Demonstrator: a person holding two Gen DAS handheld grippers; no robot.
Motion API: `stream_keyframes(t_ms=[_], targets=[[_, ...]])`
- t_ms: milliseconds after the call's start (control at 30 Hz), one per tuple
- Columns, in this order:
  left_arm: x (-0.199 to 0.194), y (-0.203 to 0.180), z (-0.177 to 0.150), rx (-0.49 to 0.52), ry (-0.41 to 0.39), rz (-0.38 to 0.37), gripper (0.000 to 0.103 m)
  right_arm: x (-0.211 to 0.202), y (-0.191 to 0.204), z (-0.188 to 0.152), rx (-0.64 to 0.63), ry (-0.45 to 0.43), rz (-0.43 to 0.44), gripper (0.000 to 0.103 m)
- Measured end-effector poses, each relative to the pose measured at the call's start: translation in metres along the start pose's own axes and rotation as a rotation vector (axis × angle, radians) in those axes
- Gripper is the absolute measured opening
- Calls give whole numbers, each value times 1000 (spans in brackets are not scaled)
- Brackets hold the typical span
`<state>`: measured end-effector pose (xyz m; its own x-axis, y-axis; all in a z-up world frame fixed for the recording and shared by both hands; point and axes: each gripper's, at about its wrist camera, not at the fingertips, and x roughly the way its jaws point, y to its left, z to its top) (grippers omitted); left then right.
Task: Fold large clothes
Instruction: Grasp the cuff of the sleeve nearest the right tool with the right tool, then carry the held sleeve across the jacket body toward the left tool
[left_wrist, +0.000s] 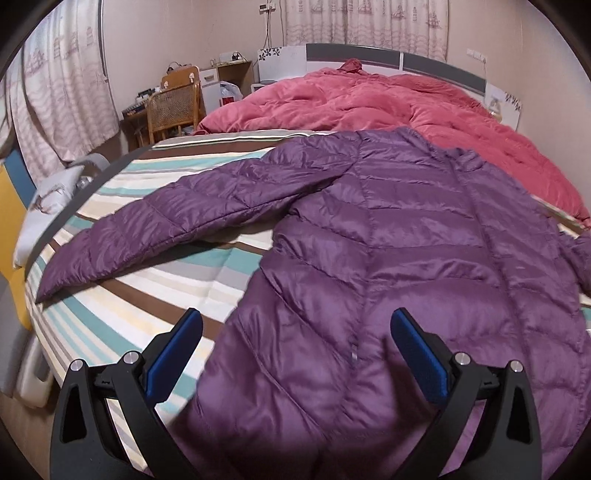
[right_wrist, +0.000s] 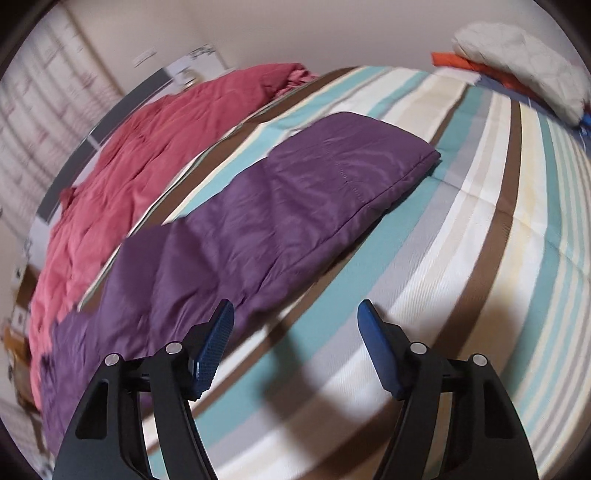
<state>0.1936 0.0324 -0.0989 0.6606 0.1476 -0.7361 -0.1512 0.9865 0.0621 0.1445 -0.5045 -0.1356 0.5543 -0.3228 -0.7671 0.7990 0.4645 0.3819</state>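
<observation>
A purple quilted down jacket (left_wrist: 388, 258) lies spread flat on the striped bed sheet (left_wrist: 122, 321), collar toward the far side, one sleeve (left_wrist: 166, 225) stretched out to the left. My left gripper (left_wrist: 295, 325) is open and empty, just above the jacket's lower hem. In the right wrist view the jacket's other sleeve (right_wrist: 277, 206) lies flat across the striped sheet (right_wrist: 461, 258), cuff at the right. My right gripper (right_wrist: 295, 314) is open and empty, hovering above the sheet beside the sleeve's near edge.
A pink-red duvet (left_wrist: 388, 99) is bunched along the far side of the bed by the headboard (left_wrist: 369, 53). A wicker chair (left_wrist: 171, 109) and desk stand at the back left. Folded white and orange items (right_wrist: 517, 62) sit at the bed's far right corner.
</observation>
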Motion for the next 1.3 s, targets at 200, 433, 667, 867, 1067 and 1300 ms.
stream_keyframes(t_ms=[200,433,667,867,1067,1300], targets=[[17,2,1,12,-13,48,101,11,-5,18,70,-49,16,63],[34,8,-3,-13,31,50,101,22,-13,36,137,-82,12,43],[38,4,-6,3,46,71,101,28,-27,45,180,-81,75,10],[42,4,-8,-16,64,72,101,13,-11,48,73,-141,92,7],[50,21,-11,-127,104,-23,101,-12,18,45,-69,-214,136,5],[48,16,-14,-114,83,-5,101,-38,60,28,-240,-293,227,4]])
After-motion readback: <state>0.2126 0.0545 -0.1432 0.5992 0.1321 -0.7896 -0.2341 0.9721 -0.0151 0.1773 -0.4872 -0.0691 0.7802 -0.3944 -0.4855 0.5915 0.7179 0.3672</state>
